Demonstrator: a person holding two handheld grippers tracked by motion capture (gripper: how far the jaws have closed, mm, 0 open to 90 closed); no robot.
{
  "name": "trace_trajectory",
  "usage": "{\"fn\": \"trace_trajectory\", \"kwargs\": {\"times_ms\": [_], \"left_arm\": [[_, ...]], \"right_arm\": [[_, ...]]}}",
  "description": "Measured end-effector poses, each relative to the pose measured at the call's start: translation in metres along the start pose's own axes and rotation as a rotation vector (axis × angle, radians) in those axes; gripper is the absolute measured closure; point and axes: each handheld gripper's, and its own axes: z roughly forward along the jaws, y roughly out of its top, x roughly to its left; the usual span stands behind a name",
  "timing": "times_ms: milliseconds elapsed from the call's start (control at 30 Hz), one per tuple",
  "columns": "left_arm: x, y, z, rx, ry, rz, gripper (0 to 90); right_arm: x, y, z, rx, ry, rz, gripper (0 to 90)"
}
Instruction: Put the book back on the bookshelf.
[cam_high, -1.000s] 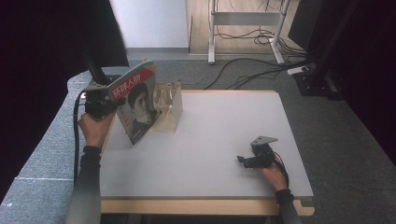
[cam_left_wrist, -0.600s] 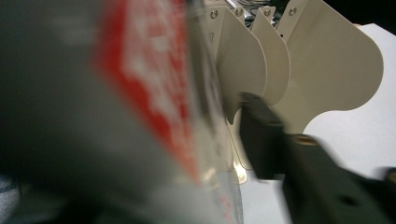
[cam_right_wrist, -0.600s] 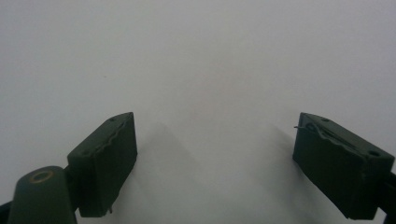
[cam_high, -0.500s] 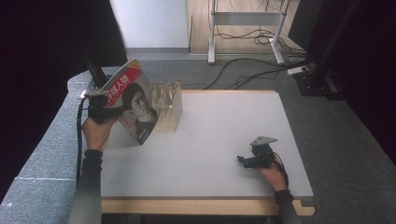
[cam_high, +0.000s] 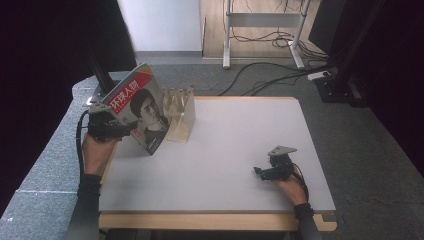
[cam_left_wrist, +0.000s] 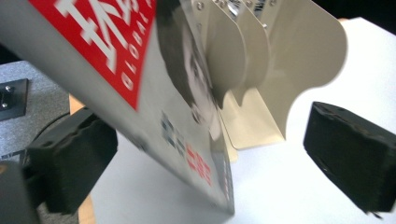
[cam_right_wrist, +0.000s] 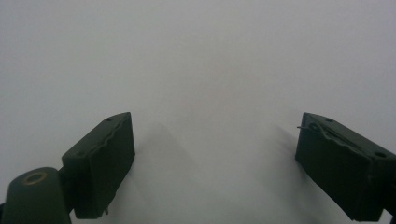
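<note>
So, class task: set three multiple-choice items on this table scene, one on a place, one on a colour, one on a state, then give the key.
1. Where does the magazine stand?
A. Tilted against the cream file rack at the table's far left
B. Flat at the table's middle
C. On the floor

2. What colour is the magazine's title block?
A. Green
B. Red
C. Yellow

3. How does the left claw stand?
A. Clamped on the rack
B. Shut tight on nothing
C. Open, jaws apart on either side of the magazine

Key: 1 A, the high view shows it leaning on the rack; 2 B, white characters sit on red; 3 C, the left gripper view shows one pad well off the cover, the jaws having just been opening.
</note>
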Motion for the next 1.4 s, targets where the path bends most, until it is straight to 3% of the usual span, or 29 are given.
{"fn": "trace_trajectory", "kwargs": {"times_ms": [300,600,867,1100,1400], "left_arm": [[-0.020,-0.019,-0.020,-0.022,-0.063,0.038,0.0],[-0.053,-0.032,-0.024,-0.042,-0.122,0.103,0.0],[-0.086,-0.040,0.007,0.007,-0.223,0.159,0.0],[-0.115,-0.052,0.049,0.061,-0.275,0.223,0.0],[-0.136,-0.063,0.082,0.105,-0.315,0.243,0.0]], "right_arm": [[0.000,0.000,0.000,0.001,0.001,0.001,10.8],[0.000,0.000,0.000,0.000,0.000,0.000,10.8],[0.000,0.000,0.000,0.000,0.000,0.000,10.8],[0.000,0.000,0.000,0.001,-0.001,0.000,10.8],[0.000,0.000,0.000,0.001,-0.002,-0.001,10.8]]}}
